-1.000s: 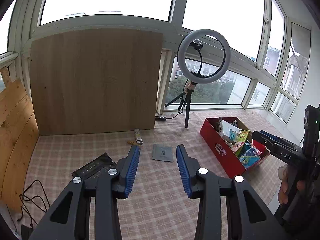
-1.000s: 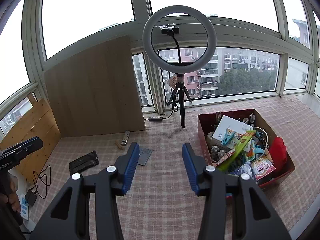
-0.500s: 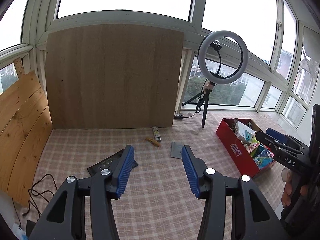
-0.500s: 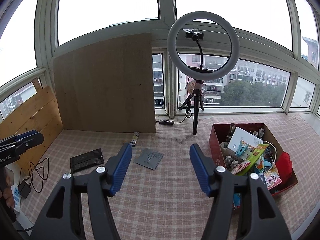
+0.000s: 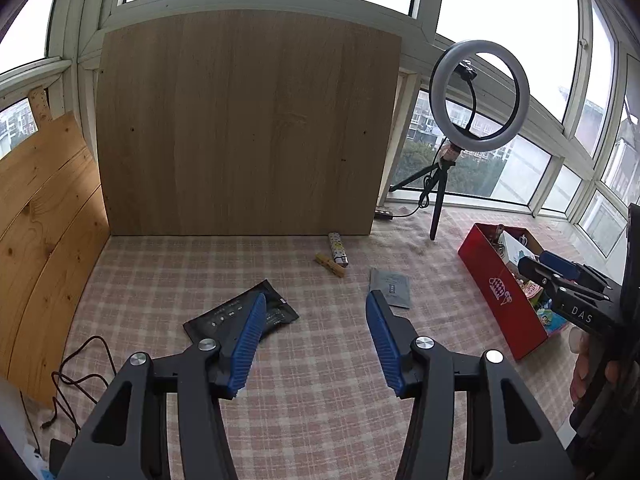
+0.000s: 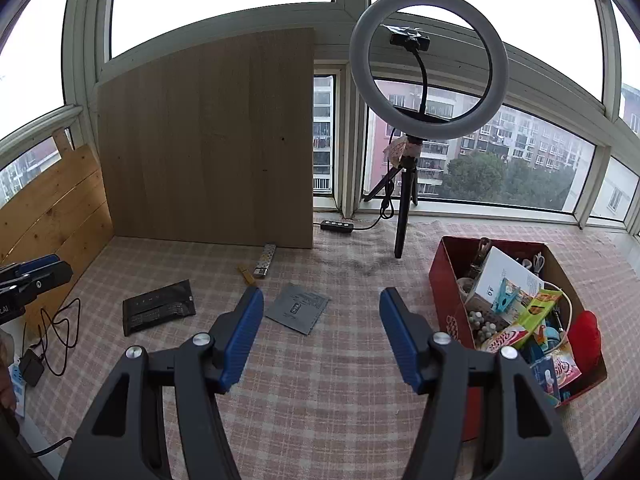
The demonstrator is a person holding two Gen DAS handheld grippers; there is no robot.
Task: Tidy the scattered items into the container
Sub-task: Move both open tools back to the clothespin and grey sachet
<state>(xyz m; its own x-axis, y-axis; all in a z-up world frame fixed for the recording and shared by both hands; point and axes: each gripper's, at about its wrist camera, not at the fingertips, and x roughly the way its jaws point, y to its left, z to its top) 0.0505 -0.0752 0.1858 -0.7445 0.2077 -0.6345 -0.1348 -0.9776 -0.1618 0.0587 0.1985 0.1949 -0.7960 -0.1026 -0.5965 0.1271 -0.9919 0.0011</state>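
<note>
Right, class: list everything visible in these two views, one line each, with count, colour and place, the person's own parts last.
red box: one, red, right, full of items
black packet: one, black, left on cloth
grey sachet: one, grey, centre
lighter: one, patterned, near board
wooden peg: one, tan, beside lighter
ring light: one, white, tripod behind box
wooden board: one, pale, against window
left gripper: blue pads, jaws opening, empty
right gripper: blue pads, open, empty

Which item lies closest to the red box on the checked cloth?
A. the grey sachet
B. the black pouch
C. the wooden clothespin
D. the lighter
A: the grey sachet lies nearest the red box; the black pouch, wooden clothespin and lighter lie farther left.
</note>
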